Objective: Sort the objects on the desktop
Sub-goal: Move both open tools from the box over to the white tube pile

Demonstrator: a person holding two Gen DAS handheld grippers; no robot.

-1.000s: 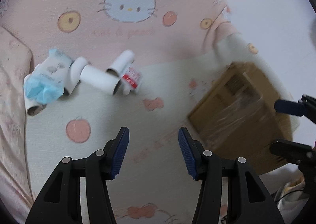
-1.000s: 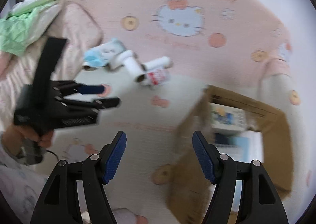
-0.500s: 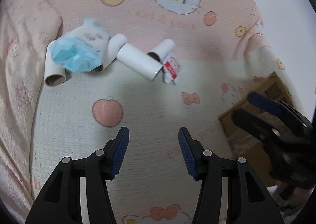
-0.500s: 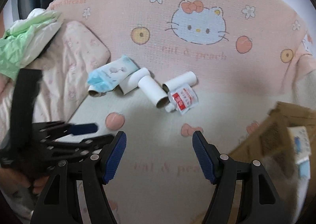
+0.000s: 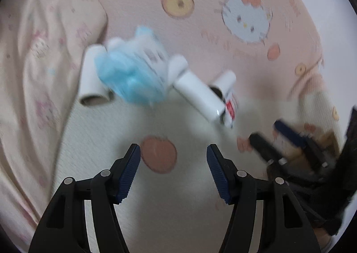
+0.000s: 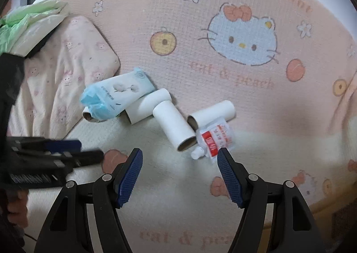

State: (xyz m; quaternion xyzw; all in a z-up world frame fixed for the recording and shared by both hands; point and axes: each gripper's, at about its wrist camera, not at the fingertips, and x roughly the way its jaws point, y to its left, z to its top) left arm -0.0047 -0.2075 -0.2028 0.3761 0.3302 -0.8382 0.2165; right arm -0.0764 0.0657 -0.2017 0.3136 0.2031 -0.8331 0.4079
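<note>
Several white cardboard tubes (image 6: pixel 174 128) lie in a cluster on the Hello Kitty blanket (image 6: pixel 223 78), with a blue-and-white wipes pack (image 6: pixel 118 94) on their left and a small red-and-white pouch (image 6: pixel 215 139) on their right. My right gripper (image 6: pixel 179 172) is open and empty, just in front of the tubes and the pouch. My left gripper (image 5: pixel 173 170) is open and empty, short of the blurred wipes pack (image 5: pixel 131 74) and a tube (image 5: pixel 198 94). The left gripper shows in the right wrist view (image 6: pixel 73 150), and the right gripper shows in the left wrist view (image 5: pixel 279 139).
A pink patterned pillow (image 6: pixel 62 87) lies left of the cluster. A green and white plastic bag (image 6: pixel 29 20) sits at the far left. A brown cardboard box edge (image 5: pixel 328 141) shows behind the right gripper in the left wrist view.
Both grippers have swung left, away from the cardboard box, and come closer to the cluster of tubes, pack and pouch. Both stay open.
</note>
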